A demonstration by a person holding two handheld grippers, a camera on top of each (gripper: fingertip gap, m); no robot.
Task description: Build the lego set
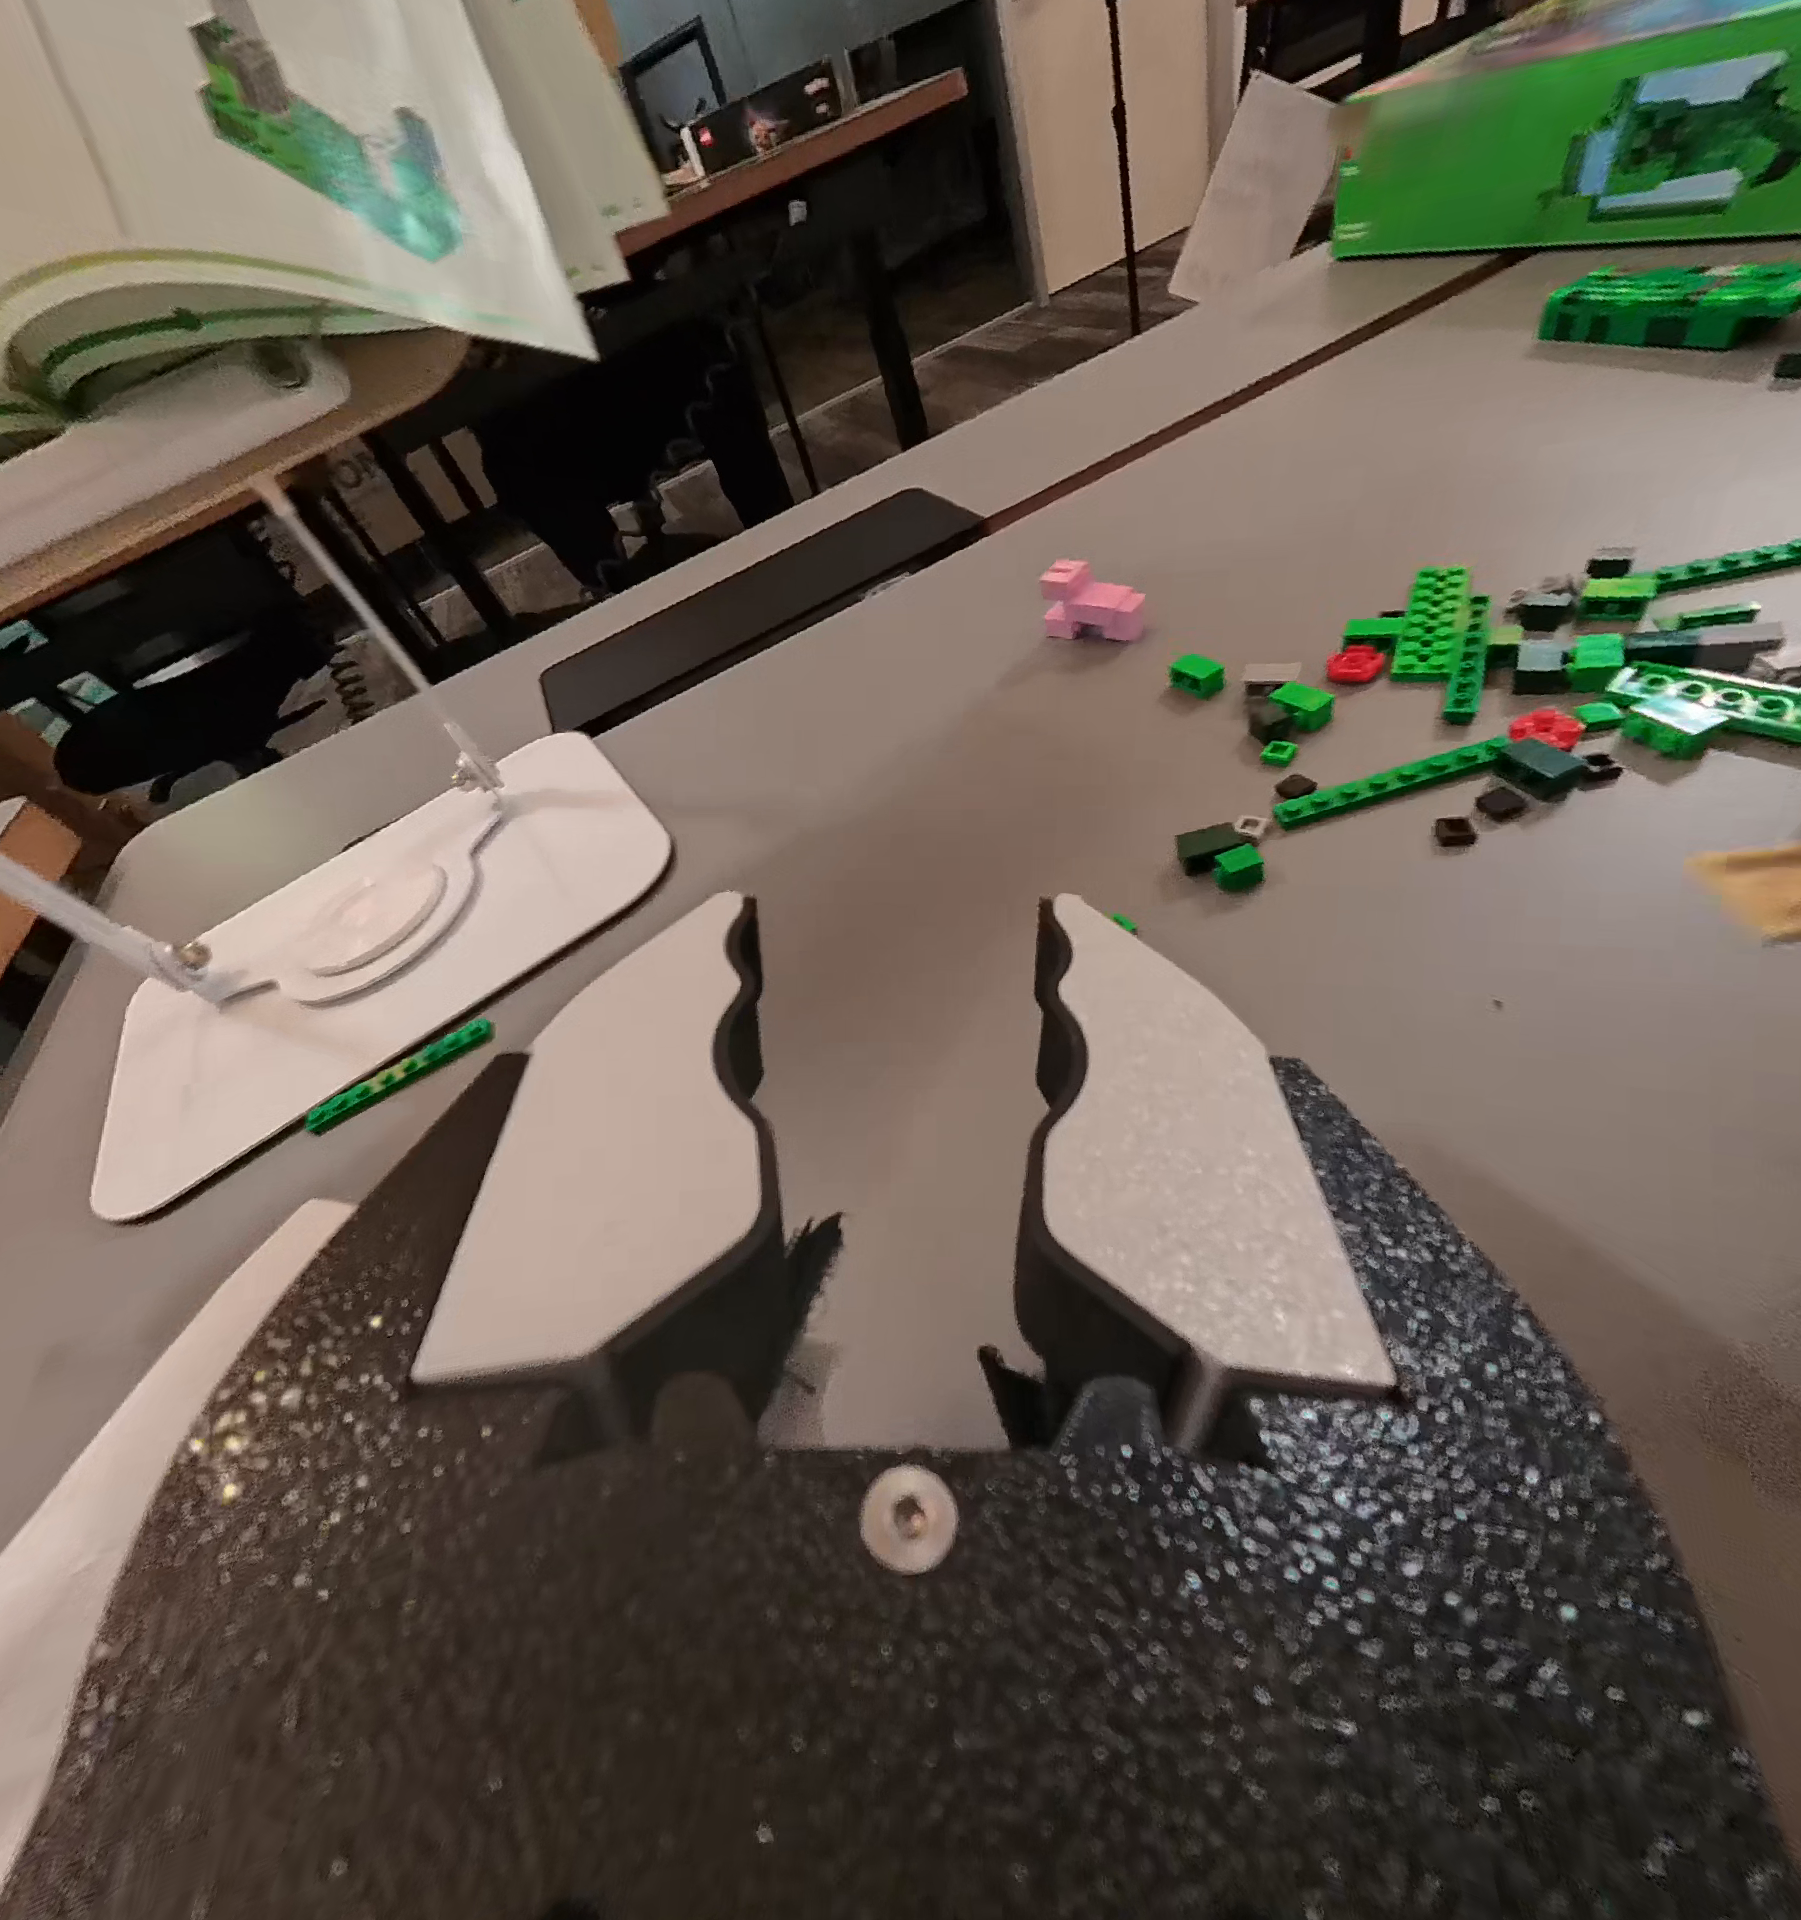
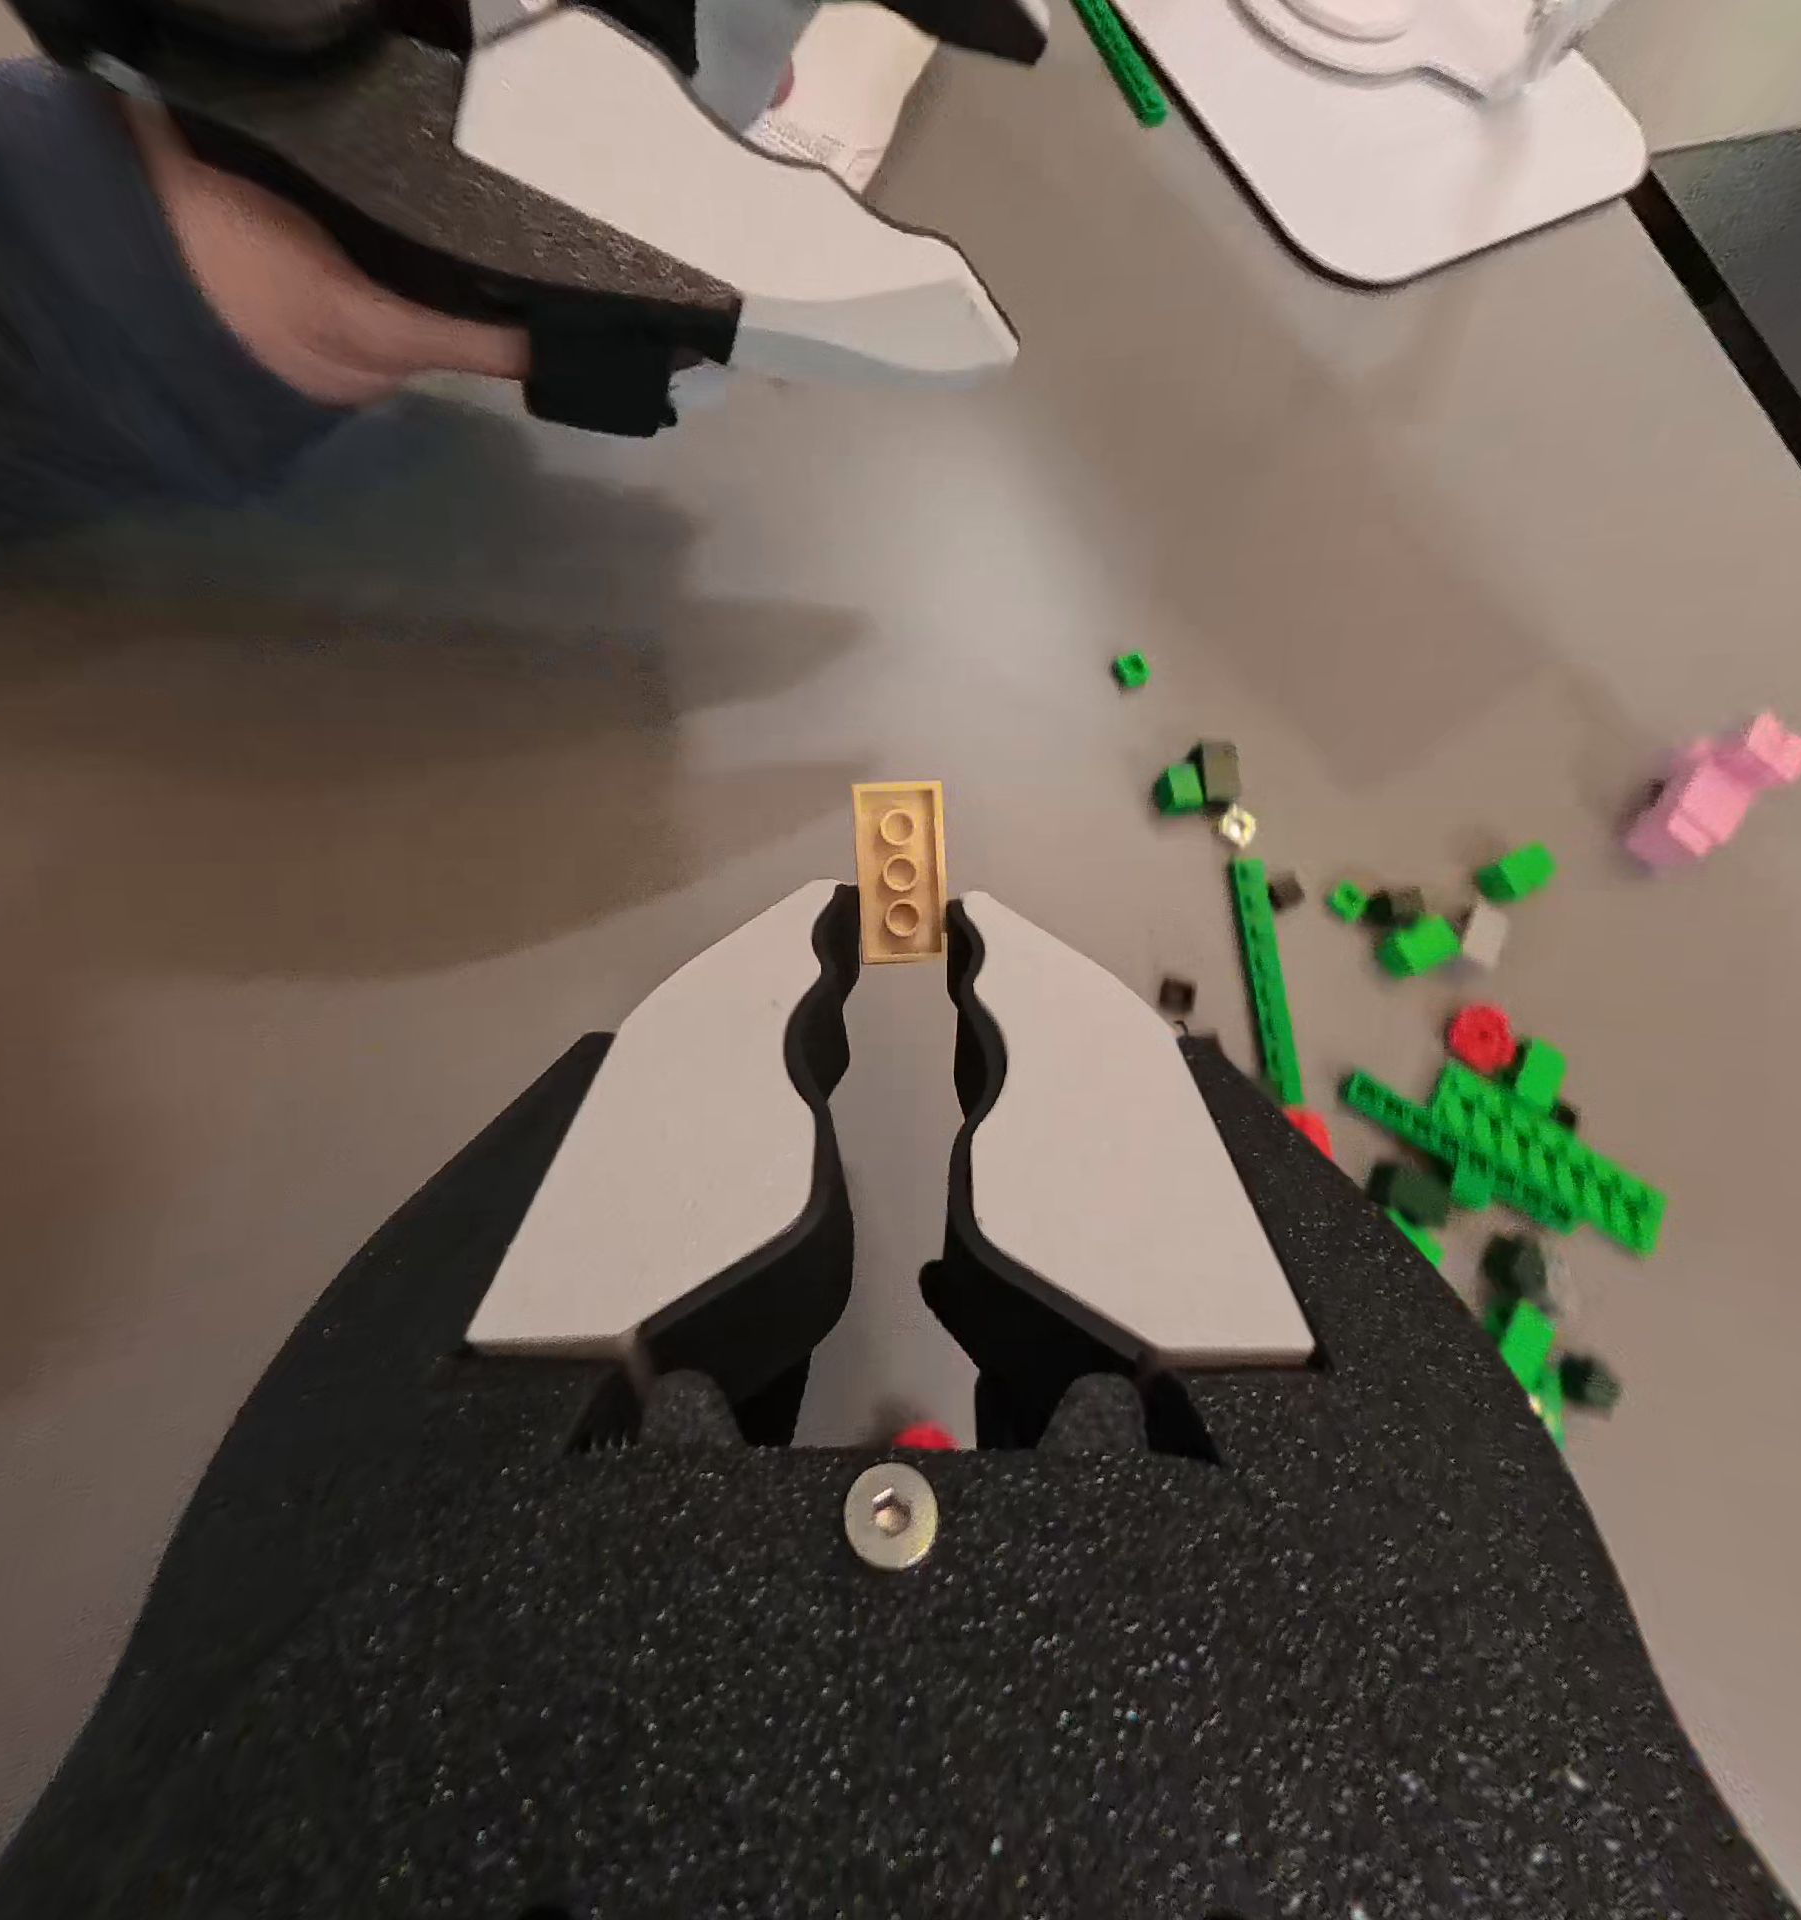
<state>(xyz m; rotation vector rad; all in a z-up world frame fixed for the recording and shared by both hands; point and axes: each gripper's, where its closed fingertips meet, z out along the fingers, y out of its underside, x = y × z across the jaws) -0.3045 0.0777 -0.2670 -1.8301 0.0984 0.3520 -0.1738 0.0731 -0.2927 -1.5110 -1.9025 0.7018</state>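
My right gripper (image 2: 900, 906) is shut on a tan plate (image 2: 898, 871), held upright with its underside facing the camera, above the grey table (image 2: 1135, 499). The tan plate also shows blurred at the right edge of the left wrist view (image 1: 1779, 894). My left gripper (image 1: 896, 920) is open and empty above the table; it also shows at the top left of the right wrist view (image 2: 834, 208), held by a hand. Loose green, dark and red bricks (image 1: 1498, 707) lie to the right, also in the right wrist view (image 2: 1478, 1122). A pink pig figure (image 1: 1093, 601) (image 2: 1706, 805) stands near them.
An instruction booklet (image 1: 252, 187) rests on a white stand (image 1: 376, 966). A green strip (image 1: 397, 1075) lies at the stand's edge. A green box (image 1: 1602, 145) and a built green section (image 1: 1685, 307) sit at the far right. A black panel (image 1: 750, 603) lies at the table's edge. The pink pig figure (image 1: 1093, 601) is about equally far from each gripper, around 20 cm. The right camera catches it too, in the right wrist view (image 2: 1700, 781).
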